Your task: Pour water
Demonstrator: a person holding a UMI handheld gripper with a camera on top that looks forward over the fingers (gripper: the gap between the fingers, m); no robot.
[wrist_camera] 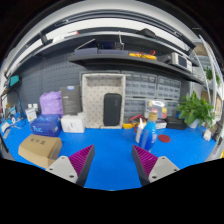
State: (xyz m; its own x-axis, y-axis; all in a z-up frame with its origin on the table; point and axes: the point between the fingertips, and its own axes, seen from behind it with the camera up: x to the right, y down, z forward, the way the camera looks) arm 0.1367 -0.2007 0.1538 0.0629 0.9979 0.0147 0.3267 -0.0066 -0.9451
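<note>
Both purple pads (82,160) stand well apart with nothing between them; the gripper (113,163) is released and holds nothing, poised above the blue table (110,150).

Task object: a small bottle (147,133) with a blue body, upright on the table just beyond the right finger, touching neither finger. A second container (156,111) with a blue label stands behind it; too small to tell whether it is a cup or another bottle. Red disc (164,139) lies flat on the table just beside the bottle.

Also on the table, off to the left: cardboard box (40,149) nearest, blue pouch (46,126), white box (72,124), purple bag (52,102). Potted plant (196,108) at far right.

Handling judgement: bottle probably light plastic, smooth and somewhat slippery, walls likely to give under squeeze; weight depends on fill, which cannot be read. Best hold looks mid-body, pads on opposite sides, below the neck, so the tilt for pouring stays controlled. Risk: tipping it on approach.
</note>
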